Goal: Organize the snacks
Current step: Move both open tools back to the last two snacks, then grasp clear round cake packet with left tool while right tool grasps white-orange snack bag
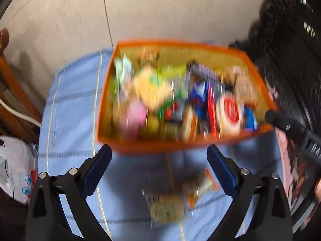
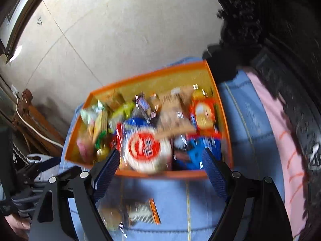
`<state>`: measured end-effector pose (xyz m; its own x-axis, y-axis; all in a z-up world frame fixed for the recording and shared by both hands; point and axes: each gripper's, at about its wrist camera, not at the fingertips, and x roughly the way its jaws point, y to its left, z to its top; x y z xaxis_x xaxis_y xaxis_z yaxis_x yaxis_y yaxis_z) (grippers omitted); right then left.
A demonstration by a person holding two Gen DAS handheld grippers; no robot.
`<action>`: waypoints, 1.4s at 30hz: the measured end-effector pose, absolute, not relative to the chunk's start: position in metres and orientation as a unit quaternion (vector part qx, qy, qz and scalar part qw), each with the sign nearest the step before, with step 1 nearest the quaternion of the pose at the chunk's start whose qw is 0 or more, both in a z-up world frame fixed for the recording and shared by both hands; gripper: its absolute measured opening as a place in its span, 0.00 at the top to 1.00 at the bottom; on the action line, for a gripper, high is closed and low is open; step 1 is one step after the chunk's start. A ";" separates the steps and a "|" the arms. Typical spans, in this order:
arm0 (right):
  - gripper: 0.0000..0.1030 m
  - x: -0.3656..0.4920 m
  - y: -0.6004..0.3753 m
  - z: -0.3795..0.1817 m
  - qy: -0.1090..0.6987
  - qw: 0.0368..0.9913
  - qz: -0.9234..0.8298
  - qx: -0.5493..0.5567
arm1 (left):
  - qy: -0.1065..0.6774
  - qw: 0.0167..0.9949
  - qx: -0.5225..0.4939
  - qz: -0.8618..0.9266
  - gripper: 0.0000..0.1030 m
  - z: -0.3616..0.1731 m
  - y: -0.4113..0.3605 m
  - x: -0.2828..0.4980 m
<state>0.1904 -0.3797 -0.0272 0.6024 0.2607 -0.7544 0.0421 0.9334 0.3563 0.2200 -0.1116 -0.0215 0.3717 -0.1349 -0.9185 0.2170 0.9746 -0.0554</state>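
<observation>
**Op:** Left wrist view is smeared. My left gripper [image 1: 159,156] is spread with nothing between its pads, and the right gripper [image 2: 158,160] is spread and empty too. A snack packet [image 1: 200,188] lies loose on the blue cloth [image 1: 70,120], just outside the near wall of the orange box [image 1: 160,146].

**Spotter:** Risk?

**Op:** Grabbing through this blur — I'd likely pinch cloth or clip that wall and shove the full box.

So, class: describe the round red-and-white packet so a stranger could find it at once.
Start at the orange box of snacks on the blue cloth. Look along the box's near wall, about midway. The round packet lies there among the snacks: a white disc with a red oval centre, the only round white wrapper among mostly rectangular ones.
</observation>
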 end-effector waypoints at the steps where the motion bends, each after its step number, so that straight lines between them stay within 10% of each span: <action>1: 0.19 0.185 -0.381 -0.032 0.449 0.874 0.064 0.174 | 0.559 0.822 0.036 -0.107 0.09 -0.029 -0.111 0.212; 15: 0.18 0.108 -0.384 -0.089 0.529 0.826 0.064 0.185 | 0.680 0.730 -0.035 -0.061 0.09 -0.131 -0.103 0.156; 20: 0.17 0.109 -0.362 -0.093 0.545 0.819 0.089 0.159 | 0.679 0.728 -0.043 -0.087 0.43 -0.140 -0.103 0.151; 32: 0.17 0.149 -0.264 -0.119 0.550 0.824 0.138 0.010 | 0.674 0.736 -0.036 -0.058 0.43 -0.121 -0.058 0.119; 34: 0.24 0.159 -0.249 -0.128 0.552 0.823 0.134 -0.031 | 0.673 0.737 -0.042 -0.053 0.43 -0.119 -0.053 0.117; 35: 0.46 0.163 -0.245 -0.133 0.560 0.816 0.136 -0.039 | 0.673 0.737 -0.043 -0.050 0.43 -0.118 -0.051 0.116; 42: 0.52 0.163 -0.236 -0.138 0.561 0.811 0.146 -0.077 | 0.672 0.737 -0.043 -0.056 0.43 -0.114 -0.056 0.111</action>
<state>0.1631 -0.2364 -0.1379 0.3268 0.1508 -0.9330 -0.3243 0.9452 0.0392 0.1113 -0.0558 -0.1140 0.0895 -0.1402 -0.9861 0.0253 0.9900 -0.1385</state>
